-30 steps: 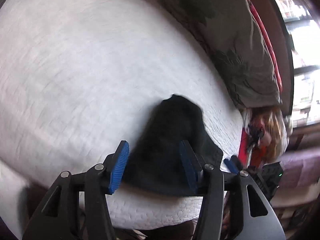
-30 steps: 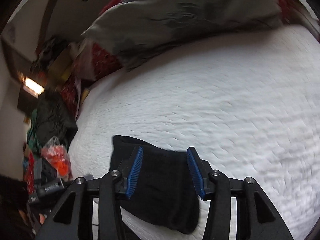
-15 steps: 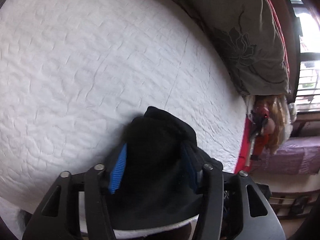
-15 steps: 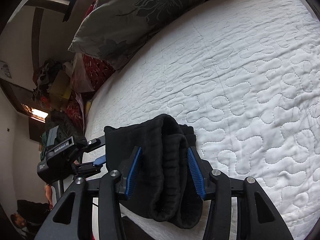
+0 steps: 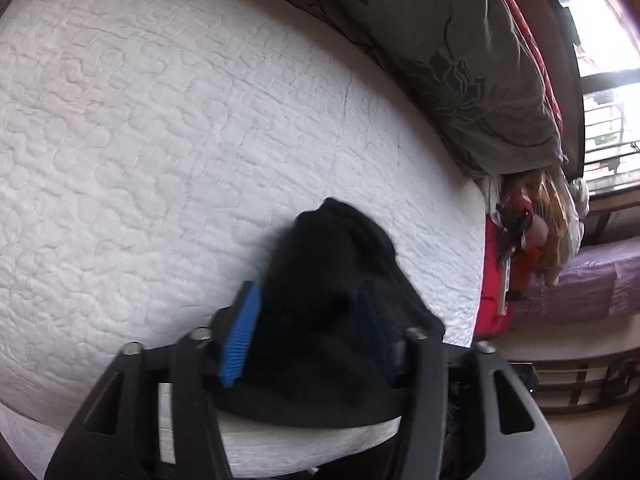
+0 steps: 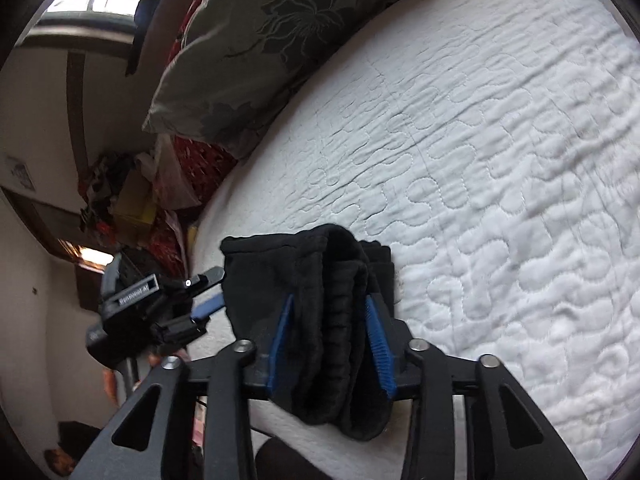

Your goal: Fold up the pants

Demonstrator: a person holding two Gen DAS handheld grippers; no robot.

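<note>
Left gripper (image 5: 308, 334): blue pads straddled the black pants (image 5: 332, 312). Its jaws had just been opening after a squeeze half a second before, with the bundle between them; whether the pads pressed it, cannot tell. Right gripper (image 6: 328, 340): same, jaws just opening, ribbed folds bulging between its 2 pads; grip also unclear. Pants sat bunched at the near edge of the white quilt (image 6: 500, 160). 1 second ago they lay flatter; now they were gathered into a thick fold. Grey pillow (image 5: 440, 48) lay at the far side.
</note>
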